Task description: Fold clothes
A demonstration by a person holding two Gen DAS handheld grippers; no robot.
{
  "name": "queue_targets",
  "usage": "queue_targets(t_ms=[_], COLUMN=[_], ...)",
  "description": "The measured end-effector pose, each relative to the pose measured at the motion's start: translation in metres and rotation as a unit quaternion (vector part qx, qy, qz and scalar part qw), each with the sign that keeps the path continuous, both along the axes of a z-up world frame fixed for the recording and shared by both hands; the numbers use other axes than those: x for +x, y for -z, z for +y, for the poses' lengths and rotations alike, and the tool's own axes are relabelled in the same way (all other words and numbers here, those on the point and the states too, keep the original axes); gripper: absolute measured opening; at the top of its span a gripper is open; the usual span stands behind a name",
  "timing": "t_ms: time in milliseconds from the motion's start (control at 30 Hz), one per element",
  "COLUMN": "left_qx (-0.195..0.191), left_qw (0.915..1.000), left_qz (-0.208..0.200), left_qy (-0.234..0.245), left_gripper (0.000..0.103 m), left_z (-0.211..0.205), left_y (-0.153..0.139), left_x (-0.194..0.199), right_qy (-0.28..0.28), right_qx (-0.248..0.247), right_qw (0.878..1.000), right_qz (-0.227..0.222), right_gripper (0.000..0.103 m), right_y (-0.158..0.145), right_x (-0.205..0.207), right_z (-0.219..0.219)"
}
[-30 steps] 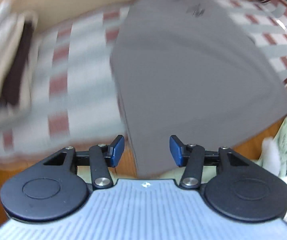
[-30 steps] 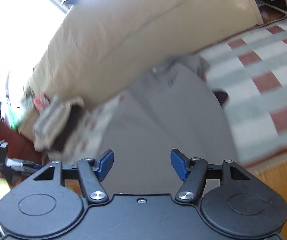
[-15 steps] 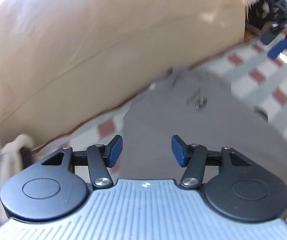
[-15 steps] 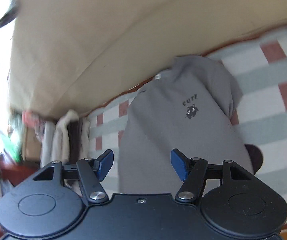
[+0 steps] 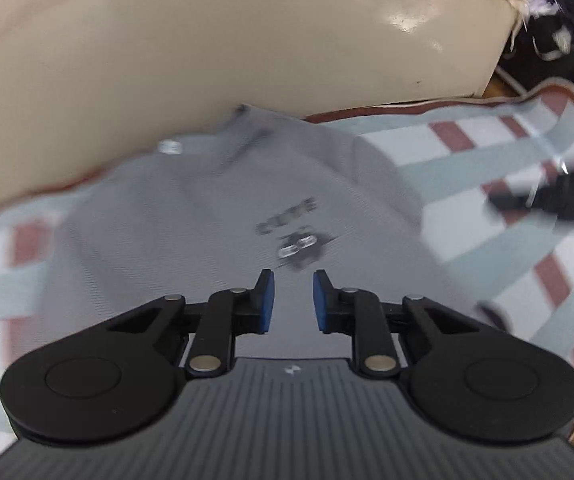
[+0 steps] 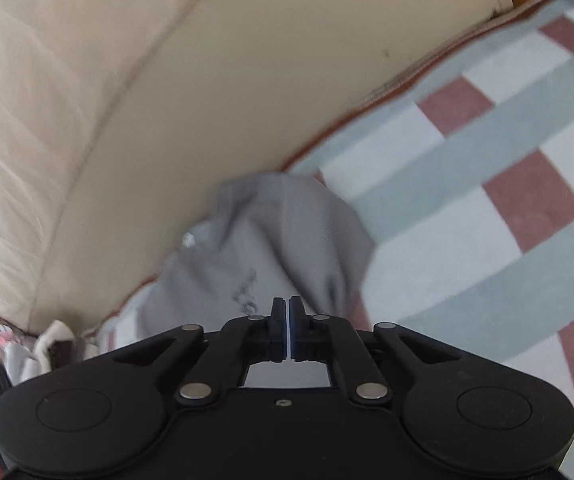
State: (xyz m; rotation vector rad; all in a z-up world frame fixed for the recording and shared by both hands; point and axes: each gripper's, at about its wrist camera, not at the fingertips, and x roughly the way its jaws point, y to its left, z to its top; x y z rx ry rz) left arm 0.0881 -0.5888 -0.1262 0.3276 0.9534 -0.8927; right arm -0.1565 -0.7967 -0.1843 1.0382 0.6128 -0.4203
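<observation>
**Left wrist view: closing in on the shirt's upper end**

Nearest, the left hand-held gripper (image 5: 289,298) hovers part-open and empty over the grey shirt (image 5: 191,240), spread on the checked rug (image 5: 487,160) against the cream sofa (image 5: 247,40). The right hand-held gripper (image 6: 288,312) is nearly closed; whether it pinches cloth I cannot tell. Next, likely, both need shoulder grips.

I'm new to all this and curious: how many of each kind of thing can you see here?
Grey T-shirt: 1
Folded clothes pile: 1
Checked rug: 1
Cream sofa: 1
Grippers: 2, the left gripper and the right gripper
Total: 6
</observation>
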Motion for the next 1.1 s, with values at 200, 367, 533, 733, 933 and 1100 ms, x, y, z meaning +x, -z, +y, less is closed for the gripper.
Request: queue_targets(t_ms=[200,367,533,733,933,1100], left_qx=[-0.015,-0.001,-0.009,0.000,0.017,-0.010], left_qw=[0.9994,0.9984,0.9959,0.9940,0.9927,0.9942], left_qz=[0.027,-0.008,-0.019,-0.037,-0.046,-0.006], left_qy=[0.018,0.055,0.088,0.103,0.110,0.106], left_gripper=[0.021,0.022,0.024,0.029,0.032,0.033], left_z=[-0.042,-0.044,-0.041,-0.041,-0.033,-0.029], left_y=[0.030,0.049,0.059,0.060,0.064,0.064], left_x=[0.010,0.012,0.012,0.013,0.018,0.023], right_qy=[-0.008,-0.014,-0.027,-0.019,0.026,-0.017], right_qx=[-0.034,-0.062,-0.045,-0.160,-0.328,-0.395], right_qw=[0.999,0.998,0.999,0.987,0.944,0.916], right_qz=[0.003,0.006,0.003,0.005,0.035,0.066], right_gripper=[0.011,0.049,0.053,0.005,0.005,0.006], right_y=[0.020,0.037,0.053,0.041,-0.009,-0.005], right_x=[0.016,0.030,0.041,0.045,0.031,0.047], right_z=[-0.006,-0.011,-0.014,-0.016,-0.021,0.002])
